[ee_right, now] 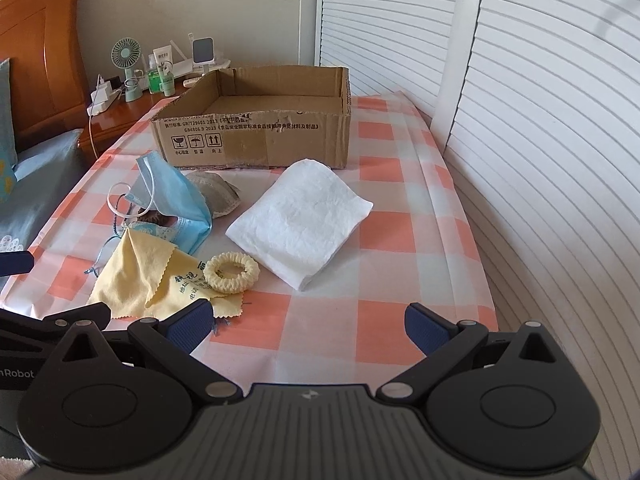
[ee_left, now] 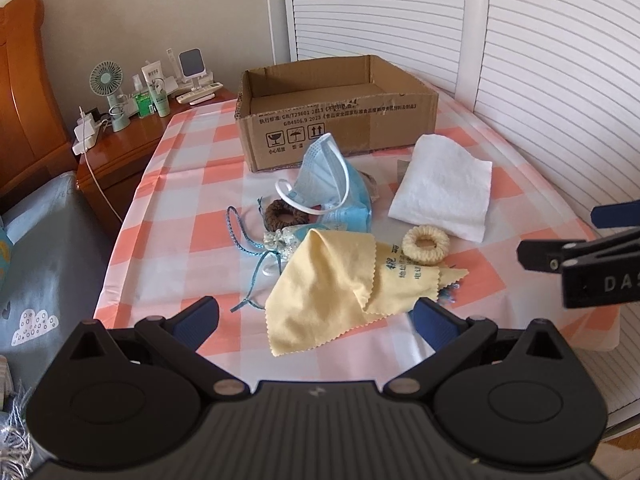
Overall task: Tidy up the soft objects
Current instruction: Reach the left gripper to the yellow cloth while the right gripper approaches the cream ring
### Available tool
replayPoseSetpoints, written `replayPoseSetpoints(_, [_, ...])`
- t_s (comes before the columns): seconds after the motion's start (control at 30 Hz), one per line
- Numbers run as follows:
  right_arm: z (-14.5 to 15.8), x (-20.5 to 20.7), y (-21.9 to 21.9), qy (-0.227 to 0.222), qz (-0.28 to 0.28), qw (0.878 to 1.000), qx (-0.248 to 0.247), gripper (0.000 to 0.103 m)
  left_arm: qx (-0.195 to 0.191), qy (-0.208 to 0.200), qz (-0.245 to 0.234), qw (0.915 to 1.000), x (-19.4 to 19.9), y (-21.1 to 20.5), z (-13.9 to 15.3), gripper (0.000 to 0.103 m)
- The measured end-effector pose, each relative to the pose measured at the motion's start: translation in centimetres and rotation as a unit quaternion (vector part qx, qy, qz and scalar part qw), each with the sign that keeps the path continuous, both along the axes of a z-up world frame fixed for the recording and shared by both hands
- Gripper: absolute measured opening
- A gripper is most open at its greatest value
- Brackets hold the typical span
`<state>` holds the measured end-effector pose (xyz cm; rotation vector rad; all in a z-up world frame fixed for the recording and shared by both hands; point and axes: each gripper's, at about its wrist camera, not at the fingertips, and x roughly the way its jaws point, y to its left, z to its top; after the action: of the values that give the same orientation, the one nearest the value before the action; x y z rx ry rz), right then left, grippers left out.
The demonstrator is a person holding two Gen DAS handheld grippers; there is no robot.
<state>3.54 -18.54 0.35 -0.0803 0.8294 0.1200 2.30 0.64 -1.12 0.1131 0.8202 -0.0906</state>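
Nothing is packed yet: the cardboard box (ee_left: pixel 336 120) stands empty at the far side of the checked tablecloth (ee_right: pixel 384 340), and all the soft things lie in front of it, so I judge that the task is at its first pick. The left gripper (ee_left: pixel 316 320) has its jaws spread wide and holds nothing; it hovers just at the near edge of the yellow lens cloth (ee_left: pixel 336 284), which is the nearest object. The right gripper (ee_right: pixel 308 326) is also spread wide and empty, above a bare part of the cloth on the right. Behind the yellow cloth lie a cream scrunchie (ee_right: pixel 232 272) that rests on its corner, a blue face mask (ee_left: pixel 332 184) over a brown scrunchie (ee_left: pixel 282 213), a small drawstring pouch (ee_left: pixel 282 240) with blue cords, and a grey mask (ee_right: pixel 218 194); the folded white towel (ee_right: pixel 304 220) lies apart, on the right. The next move probably calls for lowering the left jaws onto the raised fold of the yellow cloth — a thin fabric, so the pinch must go close to the table. The cream scrunchie may be dragged along. On the right side there is free room up to the box, but the table edge and the slatted door (ee_right: pixel 540 120) are near there — the left pile is crowded.
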Motion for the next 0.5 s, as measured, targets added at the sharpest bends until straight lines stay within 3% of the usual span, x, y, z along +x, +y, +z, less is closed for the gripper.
replayPoseSetpoints(0.5, [-3.4,2.3,-2.8,0.026,-0.002,1.000,0.012,0.103,-0.034,0.083,-0.057,0.9943,3.2,0.9,-5.2,0.102])
